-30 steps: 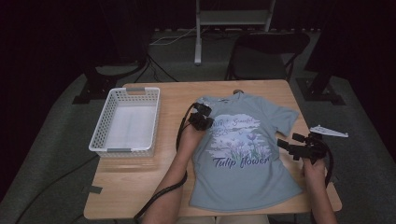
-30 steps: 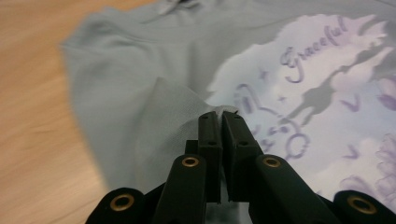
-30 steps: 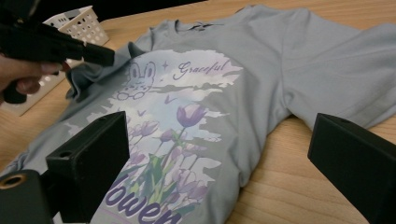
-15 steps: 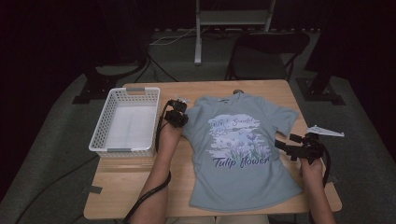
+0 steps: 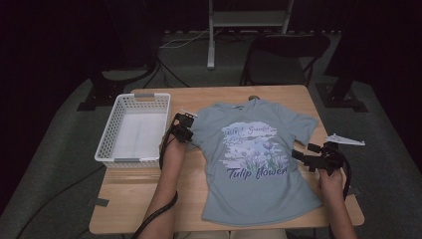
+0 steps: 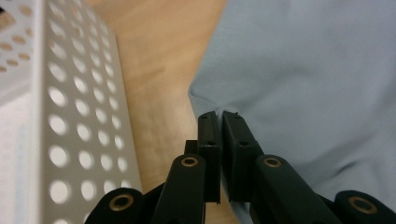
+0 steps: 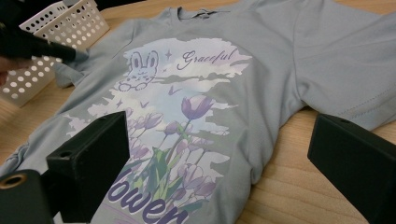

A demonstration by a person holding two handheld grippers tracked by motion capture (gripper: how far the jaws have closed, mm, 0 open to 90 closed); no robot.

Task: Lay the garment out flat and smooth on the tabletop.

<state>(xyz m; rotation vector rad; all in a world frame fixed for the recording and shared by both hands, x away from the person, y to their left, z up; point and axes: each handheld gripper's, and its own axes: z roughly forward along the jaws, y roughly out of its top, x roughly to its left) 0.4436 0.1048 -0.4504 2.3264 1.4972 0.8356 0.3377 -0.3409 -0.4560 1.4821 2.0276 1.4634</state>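
Note:
A light-blue T-shirt point(image 5: 259, 164) with a "Tulip flower" print lies flat, front up, on the wooden table point(image 5: 139, 194). My left gripper point(image 5: 182, 128) is at the shirt's left sleeve, close to the basket. In the left gripper view its jaws are shut on the sleeve's edge point(image 6: 219, 113). My right gripper point(image 5: 302, 152) hovers at the shirt's right side, below the right sleeve. Its jaws stand wide open over the print point(image 7: 187, 121), with nothing between them. The right gripper view also shows the left gripper point(image 7: 37, 44) at the far sleeve.
A white perforated basket point(image 5: 133, 130) stands on the table's left part, right beside the left gripper; its wall point(image 6: 70, 116) is a short gap from the sleeve. A dark chair point(image 5: 283, 55) and a stand are behind the table. Bare wood lies in front of the basket.
My left gripper moved left from the shirt's chest to the left sleeve beside the basket, and the sleeve now lies spread outward. The right gripper has barely shifted.

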